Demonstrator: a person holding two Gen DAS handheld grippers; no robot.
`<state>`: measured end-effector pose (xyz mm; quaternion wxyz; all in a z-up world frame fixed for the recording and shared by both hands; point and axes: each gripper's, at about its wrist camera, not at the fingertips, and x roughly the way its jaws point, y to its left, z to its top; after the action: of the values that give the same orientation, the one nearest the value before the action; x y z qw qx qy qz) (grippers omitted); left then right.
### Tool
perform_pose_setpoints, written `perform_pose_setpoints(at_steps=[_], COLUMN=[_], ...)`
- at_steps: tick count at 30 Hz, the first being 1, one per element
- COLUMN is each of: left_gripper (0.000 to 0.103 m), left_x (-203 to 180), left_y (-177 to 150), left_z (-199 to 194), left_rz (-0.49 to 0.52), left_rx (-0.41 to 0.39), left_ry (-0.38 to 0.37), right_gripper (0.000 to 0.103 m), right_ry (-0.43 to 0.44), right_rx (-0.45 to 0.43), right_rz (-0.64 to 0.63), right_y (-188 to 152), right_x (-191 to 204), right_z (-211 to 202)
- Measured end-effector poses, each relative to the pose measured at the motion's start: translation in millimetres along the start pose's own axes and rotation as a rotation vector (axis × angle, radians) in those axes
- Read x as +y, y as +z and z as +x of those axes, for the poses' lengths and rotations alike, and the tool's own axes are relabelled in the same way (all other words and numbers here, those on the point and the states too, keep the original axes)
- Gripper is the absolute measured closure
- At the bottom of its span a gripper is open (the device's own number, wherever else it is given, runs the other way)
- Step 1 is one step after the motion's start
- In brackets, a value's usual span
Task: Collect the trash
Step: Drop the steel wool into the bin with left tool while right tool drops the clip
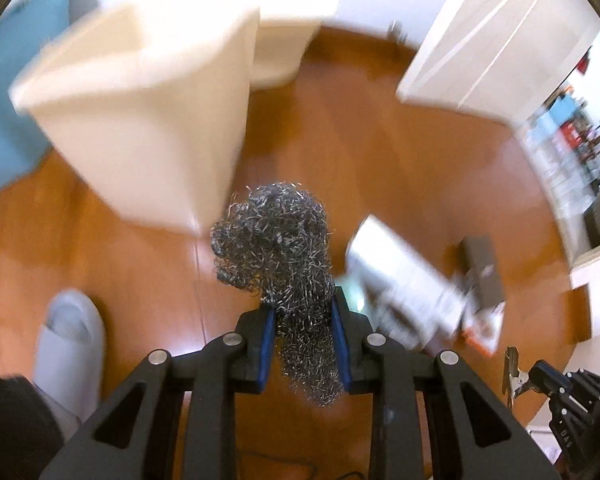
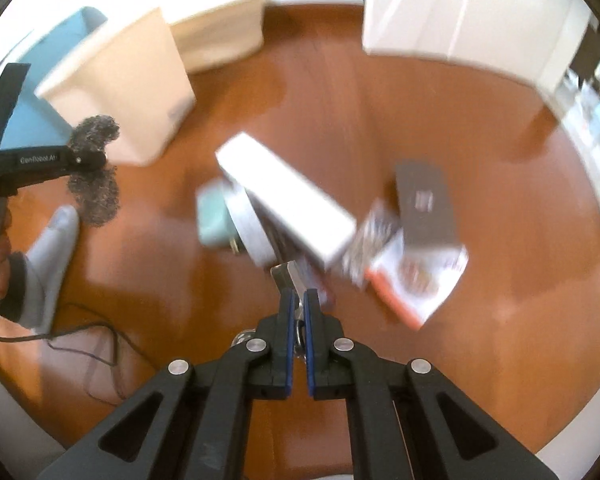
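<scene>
While the left wrist view is blurred across the background, the left gripper (image 1: pixel 303 312) is sharp: its blue pads are closed on a steel wool scrubber (image 1: pixel 278 236), a tangled grey mass of fine curled metal strands that bulges above the fingertips and hangs down between the jaws. Directly beyond the scrubber stands a cream bin (image 1: pixel 140 108), rectangular, smooth-walled and open at the top, on a glossy orange-brown wood floor (image 1: pixel 399 160). A pale grey slipper (image 1: pixel 70 340) lies at lower left.

The right wrist view supplies what the left view does not. It shows the left gripper (image 2: pixel 94 158) from the side, with the scrubber (image 2: pixel 94 168) protruding above and below the fingers, just in front of the bin (image 2: pixel 124 84). The right gripper (image 2: pixel 298 300) has its jaws nearly together on a thin, flat, shiny metal piece (image 2: pixel 290 276) that projects forward past the fingertips; its exact type cannot be determined.

The floor litter is clearer in this view:
- a long white rectangular box (image 2: pixel 288 204), matte;
- a pale green item (image 2: pixel 216 220), touching the box's near end;
- a dark grey flat box (image 2: pixel 425 204);
- a white and orange printed carton (image 2: pixel 415 280), partly under the grey box.

A thin black cable (image 2: pixel 100 340) loops on the floor at lower left.
</scene>
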<state>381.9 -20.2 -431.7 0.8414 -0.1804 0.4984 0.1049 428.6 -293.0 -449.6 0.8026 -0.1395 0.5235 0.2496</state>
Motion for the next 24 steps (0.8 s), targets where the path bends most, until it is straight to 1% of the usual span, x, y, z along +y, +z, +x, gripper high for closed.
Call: perform_pose_setpoints(at_steps=[2,4,5,7,8,9,11,12,13,14,15,16,17,18,19,21,22,24], left_gripper=[0.079,0.079,0.079,0.079,0.079,0.079,0.079,0.071,0.064,0.049,0.03,0.021,0.012,0.01,0.01,0.01,0.01,0.01], left_x=[4.5,11.7,19.6,32.2,43.1,50.7,62.5,75.2,82.1,98.0,109.8,116.9,130.3,136.5,143.3,156.2,158.6,165.7], left_y=[26.8,49.4,69.0,94.5,116.6,134.5,164.9,184.8,193.1,207.3,216.5,221.3,228.7,231.4,233.4,235.7,236.5,240.4], left_z=[-38.4,-67.9,-92.0,-118.8,-135.8,-142.8,-141.9,-139.3,-137.4,-132.5,-127.1,-123.0,-114.8,-109.2,-104.2,-106.2,-110.7,-135.2], left_rz=[-0.002,-0.009,-0.018,-0.033,-0.042,-0.039,-0.026,-0.028,-0.032,-0.054,-0.072,-0.081,-0.097,-0.106,-0.118,-0.125,-0.116,-0.074], left_rx=[-0.082,-0.145,-0.195,-0.254,-0.293,-0.307,-0.285,-0.291,-0.298,-0.305,-0.297,-0.289,-0.259,-0.232,-0.201,-0.171,-0.169,-0.181], left_ry=[-0.023,-0.039,-0.053,-0.065,-0.069,-0.076,-0.09,-0.076,-0.056,-0.027,-0.009,0.006,0.025,0.021,0.013,0.018,0.025,0.05], right_gripper=[0.099,0.099,0.099,0.099,0.099,0.099,0.099,0.099,0.099,0.099,0.099,0.099,0.099,0.099,0.099,0.099,0.099,0.099], right_ry=[-0.008,-0.009,-0.009,-0.011,-0.011,-0.009,-0.002,0.001,0.005,0.01,0.017,0.022,0.029,0.037,0.044,0.057,0.064,0.088], right_rx=[-0.047,-0.096,-0.115,-0.155,-0.175,-0.196,-0.231,-0.248,-0.261,-0.273,-0.285,-0.29,-0.293,-0.293,-0.292,-0.295,-0.298,-0.308], right_rz=[-0.025,-0.055,-0.072,-0.116,-0.134,-0.153,-0.18,-0.191,-0.199,-0.207,-0.218,-0.224,-0.233,-0.244,-0.255,-0.271,-0.278,-0.286], right_y=[23.9,46.6,58.3,81.7,92.1,103.7,122.8,133.5,142.2,150.3,160.0,164.8,171.2,178.1,185.0,197.2,204.2,221.4], right_x=[12.9,28.8,39.5,59.1,67.6,77.1,93.1,101.3,108.2,115.6,124.7,129.7,135.6,142.8,150.1,162.6,169.5,186.2], right_z=[-27.0,-56.7,-68.7,-95.0,-105.7,-117.4,-135.8,-143.7,-149.4,-154.4,-159.0,-160.8,-162.0,-162.3,-161.5,-160.1,-158.7,-156.1])
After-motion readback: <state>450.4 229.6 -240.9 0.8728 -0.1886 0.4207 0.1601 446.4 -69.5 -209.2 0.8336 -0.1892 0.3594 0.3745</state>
